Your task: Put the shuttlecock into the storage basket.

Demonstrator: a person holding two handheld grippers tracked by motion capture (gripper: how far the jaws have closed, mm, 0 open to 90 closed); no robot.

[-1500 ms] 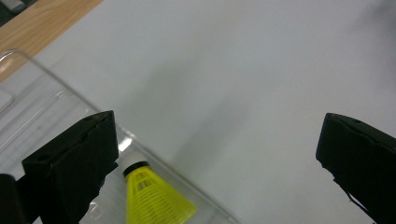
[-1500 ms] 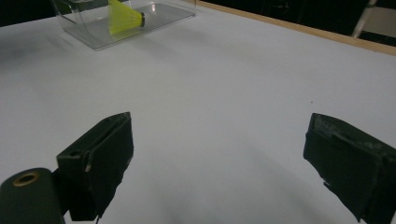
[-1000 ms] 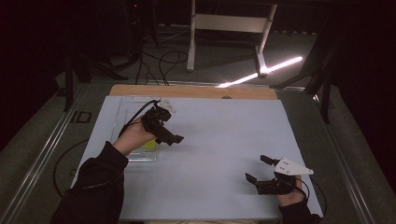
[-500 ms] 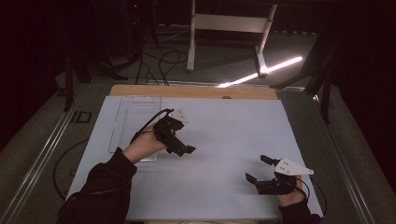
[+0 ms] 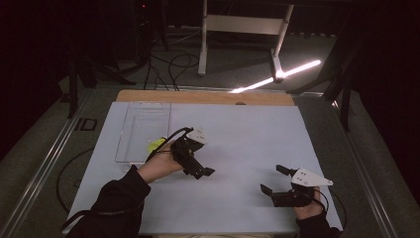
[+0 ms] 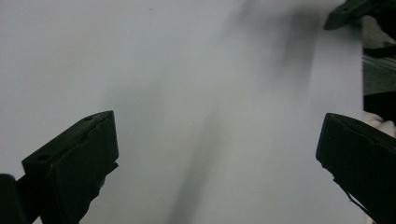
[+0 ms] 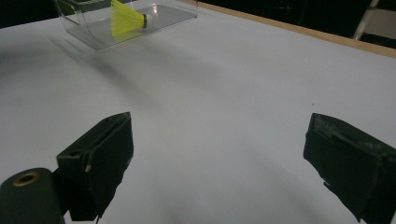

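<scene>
Both tongs gape empty over the white worktop; the yellow shuttlecock lies in the clear tray.

The left tongs [image 5: 200, 171] hang over the middle of the worktop [image 5: 247, 134], jaws spread wide with nothing between them, the person's hand and dark sleeve [image 5: 114, 203] behind. The yellow shuttlecock [image 5: 156, 145] lies just behind and to the outer side of the left tongs, inside the clear tray [image 5: 143, 111], near the tray's closer end. The right tongs [image 5: 272, 181] sit low near the person's edge of the worktop, well apart from the left tongs, jaws equally wide and holding nothing. From the right tongs the shuttlecock is far ahead, off to the left.
</scene>
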